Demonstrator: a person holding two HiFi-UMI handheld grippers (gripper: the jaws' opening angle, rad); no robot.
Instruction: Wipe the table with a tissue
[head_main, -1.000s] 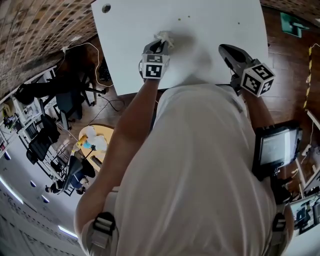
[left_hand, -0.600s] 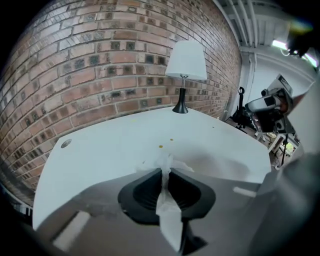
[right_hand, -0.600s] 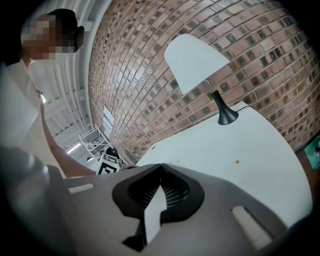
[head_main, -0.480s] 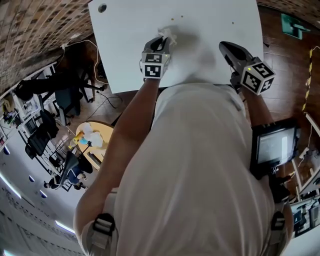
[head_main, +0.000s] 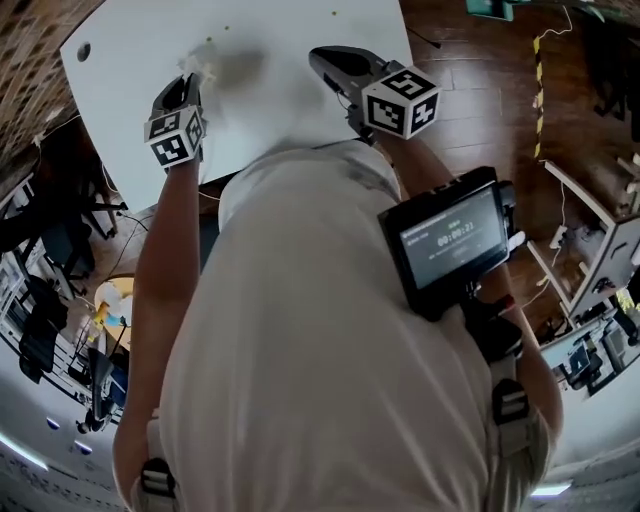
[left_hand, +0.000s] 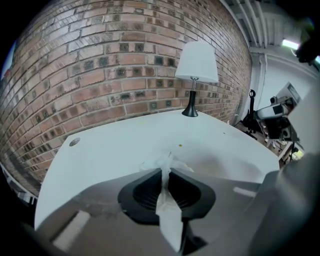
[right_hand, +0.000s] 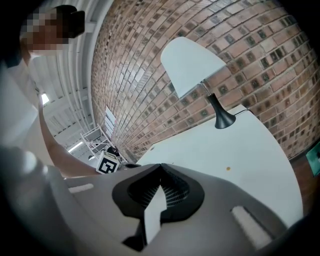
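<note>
Pinching tissue (left_hand: 168, 216) lengthwise between fingers (left_hand: 142, 192), left gripper (left_hand: 165, 171); crumpled end pointing forward toward table (left_hand: 110, 145); right gripper (right_hand: 160, 167) closed, empty.

A lamp (left_hand: 196, 65) blocks the table's (left_hand: 110, 150) far edge; elsewhere seems open.

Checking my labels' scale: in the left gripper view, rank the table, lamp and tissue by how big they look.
1. table
2. lamp
3. tissue, close behind the lamp; it sits far nearer the camera, so that pair is unsure.

White tissue (left_hand: 168, 212), white table (left_hand: 120, 150), red-brown brick wall (left_hand: 100, 65)
</note>
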